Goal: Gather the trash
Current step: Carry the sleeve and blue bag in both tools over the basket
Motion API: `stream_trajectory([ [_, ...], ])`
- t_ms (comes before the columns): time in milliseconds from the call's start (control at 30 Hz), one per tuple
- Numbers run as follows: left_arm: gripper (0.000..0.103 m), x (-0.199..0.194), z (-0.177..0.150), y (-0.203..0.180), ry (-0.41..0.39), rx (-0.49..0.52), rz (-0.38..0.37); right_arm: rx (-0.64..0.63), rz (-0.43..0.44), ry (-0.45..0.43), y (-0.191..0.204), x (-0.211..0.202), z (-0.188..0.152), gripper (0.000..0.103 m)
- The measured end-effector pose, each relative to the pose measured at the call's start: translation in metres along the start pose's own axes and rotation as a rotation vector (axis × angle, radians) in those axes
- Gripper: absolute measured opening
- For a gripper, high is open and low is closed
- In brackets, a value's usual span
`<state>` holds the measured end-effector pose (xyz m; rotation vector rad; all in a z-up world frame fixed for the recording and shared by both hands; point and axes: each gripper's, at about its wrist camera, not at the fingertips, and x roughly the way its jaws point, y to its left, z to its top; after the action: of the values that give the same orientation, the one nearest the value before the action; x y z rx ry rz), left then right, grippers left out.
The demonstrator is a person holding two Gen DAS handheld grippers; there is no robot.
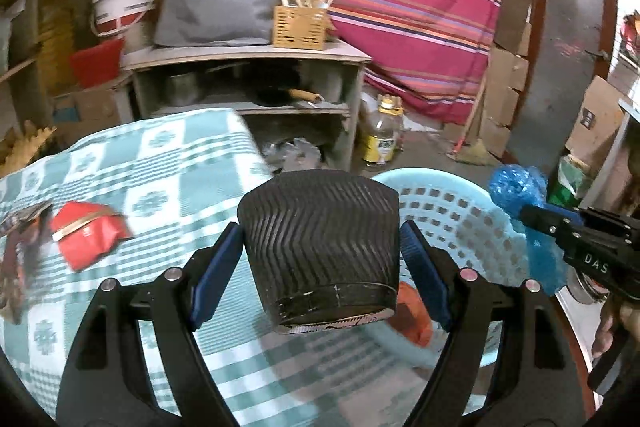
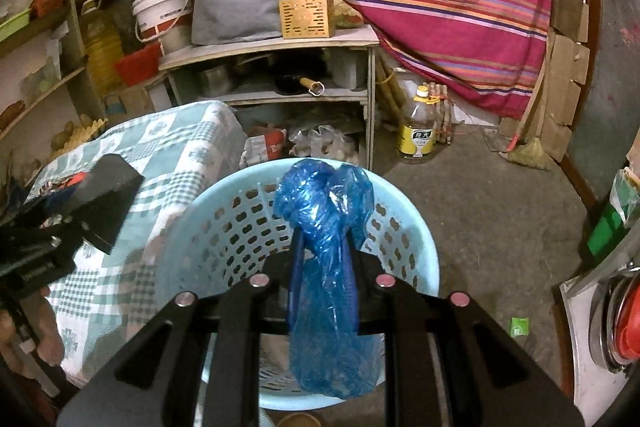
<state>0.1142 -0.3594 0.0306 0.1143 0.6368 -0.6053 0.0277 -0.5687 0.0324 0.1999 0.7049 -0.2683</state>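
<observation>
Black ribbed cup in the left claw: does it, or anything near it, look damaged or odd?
The black ribbed cup hangs upside down, its base rim scuffed and chipped white. On the checked tablecloth a crumpled red wrapper lies uncollected. Nothing has spilled.

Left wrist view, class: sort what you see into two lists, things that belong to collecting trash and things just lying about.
Belongs to the job:
- black ribbed cup, held in the left tongs
- blue plastic bag, held in the right tongs
- light blue basket
- red wrapper on the checked tablecloth

Just lying about:
- oil bottle
- grey cushion
- white bucket
</observation>
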Motion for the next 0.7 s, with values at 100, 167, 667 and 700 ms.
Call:
stream_trajectory([
  [100, 0.078, 0.009, 0.003, -0.013, 0.007, 0.018, -0.018, 0.015, 0.002, -0.003, -0.006, 0.001, 0.001, 0.019],
  [167, 0.078, 0.013, 0.004, -0.022, 0.007, 0.031, -0.022, 0.018, 0.002, -0.002, -0.008, 0.002, 0.001, 0.019],
  [667, 0.094, 0.003, 0.014, -0.012, -0.018, 0.019, 0.005, 0.025, 0.006, 0.012, -0.010, 0.011, 0.003, 0.019],
  [700, 0.094, -0.002, 0.014, -0.004, -0.024, 0.012, 0.020, 0.025, 0.008, 0.013, -0.008, 0.011, 0.003, 0.019],
])
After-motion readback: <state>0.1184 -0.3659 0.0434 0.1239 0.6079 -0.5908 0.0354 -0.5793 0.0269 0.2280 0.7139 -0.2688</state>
